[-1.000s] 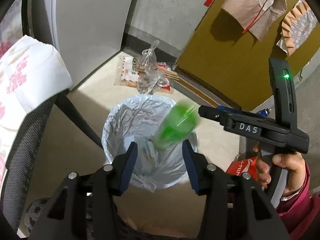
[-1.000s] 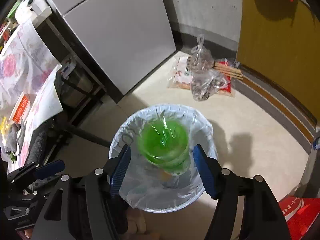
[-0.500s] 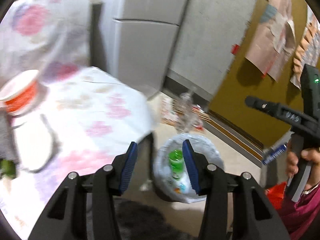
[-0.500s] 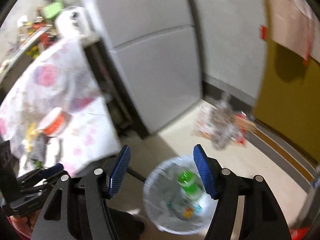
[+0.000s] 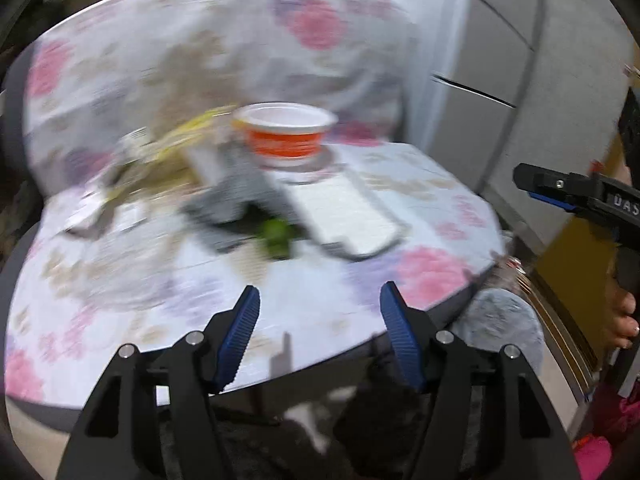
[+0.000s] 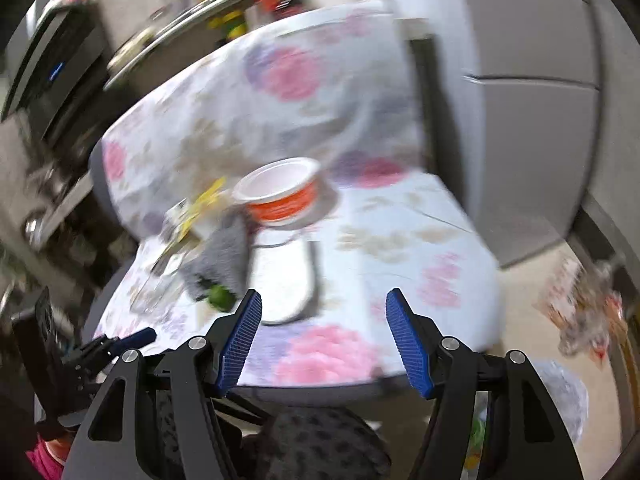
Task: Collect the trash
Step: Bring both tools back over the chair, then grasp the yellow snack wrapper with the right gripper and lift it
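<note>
Left wrist view: the left gripper [image 5: 320, 320] carries nothing; its jaws are opening over the near edge of a surface under a floral cloth [image 5: 328, 288]. Trash lies on that cloth, blurred: an orange-and-white cup [image 5: 286, 136] at the back, a flat white tray [image 5: 344, 216] in front of it, grey crumpled material [image 5: 236, 200] to the left, a small green item [image 5: 276, 236] beside the tray, and yellowish wrappers [image 5: 176, 148] further left. The right gripper [image 5: 580, 196] shows at the right edge, with part of a hand [image 5: 624, 316] below it. A lined bin [image 5: 504, 320] stands on the floor past the surface's right edge.

Right wrist view: the right gripper [image 6: 322, 332] stands wide with nothing between its pads, pointed at the same cup [image 6: 280, 192], tray [image 6: 284, 276] and green item [image 6: 220, 296]. The bin [image 6: 560, 396] sits at lower right; something green appears inside it, unclear. Clear bags [image 6: 584, 312] lie on the floor beyond.

Assessment: collection is partly done at best. At least five items remain on the cloth; neither gripper has a hold on any.
</note>
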Motion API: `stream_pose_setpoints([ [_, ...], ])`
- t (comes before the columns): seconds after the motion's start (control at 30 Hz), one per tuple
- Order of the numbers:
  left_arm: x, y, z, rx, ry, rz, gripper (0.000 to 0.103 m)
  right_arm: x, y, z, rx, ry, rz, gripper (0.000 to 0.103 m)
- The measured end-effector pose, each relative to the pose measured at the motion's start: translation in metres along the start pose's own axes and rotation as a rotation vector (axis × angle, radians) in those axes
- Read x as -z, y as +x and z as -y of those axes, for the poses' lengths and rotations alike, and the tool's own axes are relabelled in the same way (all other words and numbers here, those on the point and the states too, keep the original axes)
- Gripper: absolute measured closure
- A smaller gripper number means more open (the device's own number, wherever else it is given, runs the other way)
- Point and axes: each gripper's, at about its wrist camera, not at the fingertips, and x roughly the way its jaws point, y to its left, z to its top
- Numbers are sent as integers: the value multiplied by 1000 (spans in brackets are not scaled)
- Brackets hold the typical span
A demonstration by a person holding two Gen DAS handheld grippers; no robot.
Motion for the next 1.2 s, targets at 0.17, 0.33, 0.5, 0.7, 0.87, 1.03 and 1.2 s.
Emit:
stream_pose_setpoints([
  [0.17, 7, -17, -55, -129, -101, 32, 39, -14, 23, -47, -45, -91, -16, 30],
  [0.33, 7, -31, -99, -241, -179, 64, 37, -27, 44, -83, -92, -161, -20, 27],
  [0.5, 4, -28, -123, -276, -221, 64, 37, -42, 70, -108, -123, -207, -29, 26],
  [0.7, -4, -14, -147, -316, -259, 41, 37, -64, 106, -128, -113, -244, -44, 26],
  [0.87, -15, -5, -163, -346, -261, 42, 37, -78, 136, -137, -88, -284, -45, 58],
  [1.03, -37, 3, -179, -358, -251, 63, 37, -95, 165, -132, -137, -216, -61, 55],
  [1.2, -56, 16, -190, -359, -243, 67, 37, -107, 199, -127, -197, -133, -120, 45],
])
